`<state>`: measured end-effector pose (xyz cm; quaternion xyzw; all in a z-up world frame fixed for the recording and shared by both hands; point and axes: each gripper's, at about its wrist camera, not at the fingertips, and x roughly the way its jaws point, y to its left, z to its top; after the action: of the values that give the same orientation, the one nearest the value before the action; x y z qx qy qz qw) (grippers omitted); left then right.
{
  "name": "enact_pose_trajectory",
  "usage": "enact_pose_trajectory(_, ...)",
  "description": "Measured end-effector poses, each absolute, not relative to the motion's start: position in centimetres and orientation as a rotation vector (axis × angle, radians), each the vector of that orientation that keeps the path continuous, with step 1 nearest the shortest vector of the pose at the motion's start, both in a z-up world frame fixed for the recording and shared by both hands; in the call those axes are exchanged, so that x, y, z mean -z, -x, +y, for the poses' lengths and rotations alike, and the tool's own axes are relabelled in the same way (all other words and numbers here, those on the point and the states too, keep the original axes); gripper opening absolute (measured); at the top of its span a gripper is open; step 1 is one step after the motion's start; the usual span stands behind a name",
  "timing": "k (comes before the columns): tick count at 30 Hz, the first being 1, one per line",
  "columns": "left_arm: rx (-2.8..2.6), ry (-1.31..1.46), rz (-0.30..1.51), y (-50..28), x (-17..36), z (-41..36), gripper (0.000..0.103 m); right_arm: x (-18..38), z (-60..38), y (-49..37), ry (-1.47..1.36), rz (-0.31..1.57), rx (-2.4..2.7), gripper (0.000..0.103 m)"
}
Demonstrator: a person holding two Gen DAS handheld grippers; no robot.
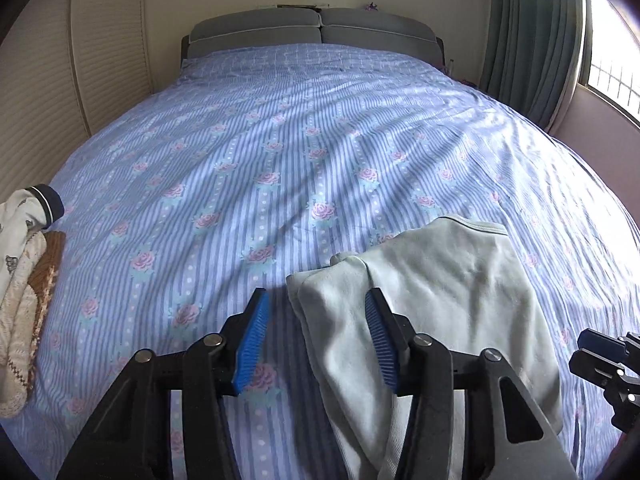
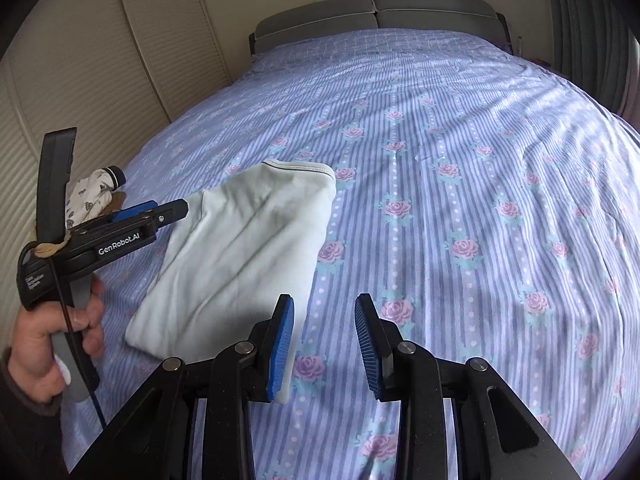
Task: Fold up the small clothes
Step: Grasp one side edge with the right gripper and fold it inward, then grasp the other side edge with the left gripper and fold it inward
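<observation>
A pale mint-green small garment (image 1: 452, 280) lies folded on the blue flowered bedsheet (image 1: 280, 152), also seen in the right wrist view (image 2: 240, 248). My left gripper (image 1: 316, 308) is open; the garment's left folded edge lies between its blue pads, touching the right one (image 1: 380, 344). From the right wrist view the left gripper (image 2: 176, 210) reaches the garment's left corner. My right gripper (image 2: 325, 312) is open and empty just right of the garment's near edge, over the sheet (image 2: 460, 160).
A small pile of other clothes lies at the bed's left edge: a white printed garment with navy cuff (image 1: 28, 216) on a brown knit piece (image 1: 44, 272). Grey headboard (image 1: 316, 32) at the far end, slatted wardrobe doors (image 1: 44, 92) left, curtain and window (image 1: 536, 40) right.
</observation>
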<state>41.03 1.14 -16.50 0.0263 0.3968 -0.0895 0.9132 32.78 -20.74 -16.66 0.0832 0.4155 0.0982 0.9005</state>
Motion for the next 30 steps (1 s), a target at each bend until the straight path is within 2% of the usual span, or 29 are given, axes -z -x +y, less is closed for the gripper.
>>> enact_pose_trajectory(1,0.181,-0.052,0.836,-41.5,17.0,1.1,0.035,16.8,-20.9,-32.9,-0.183,0.860,-0.202,0.033)
enact_pose_trajectory(3,0.184,-0.046,0.857,-41.9,17.7,1.0,0.027,17.1,-21.1,-33.1,-0.194,0.859,-0.200,0.033)
enact_pose_trajectory(4,0.184,-0.048,0.860,-42.0,17.9,1.0,0.017,17.2,-21.2,-33.2,-0.196,0.858,-0.200,0.033)
enact_pose_trajectory(5,0.179,-0.055,0.860,-42.0,18.0,0.9,0.012,17.3,-21.3,-33.2,-0.197,0.857,-0.199,0.033)
enact_pose_trajectory(7,0.173,-0.063,0.851,-42.1,17.9,1.0,0.010,17.5,-21.4,-33.3,-0.195,0.857,-0.198,0.033)
enact_pose_trajectory(15,0.169,-0.089,0.840,-41.0,17.1,1.1,0.011,17.6,-20.8,-32.7,-0.178,0.868,-0.222,0.033)
enact_pose_trajectory(18,0.176,-0.085,0.810,-38.1,15.8,0.9,0.019,17.1,-20.3,-31.9,-0.153,0.855,-0.234,0.033)
enact_pose_trajectory(20,0.192,-0.069,0.790,-35.8,15.0,0.6,0.032,16.8,-19.9,-31.3,-0.128,0.852,-0.250,0.033)
enact_pose_trajectory(24,0.230,-0.064,0.796,-32.6,15.1,-0.2,0.032,17.4,-18.8,-30.7,-0.082,0.873,-0.270,0.033)
enact_pose_trajectory(30,0.175,-0.053,0.858,-32.5,18.0,1.3,0.033,19.4,-18.8,-30.6,-0.065,0.937,-0.239,0.033)
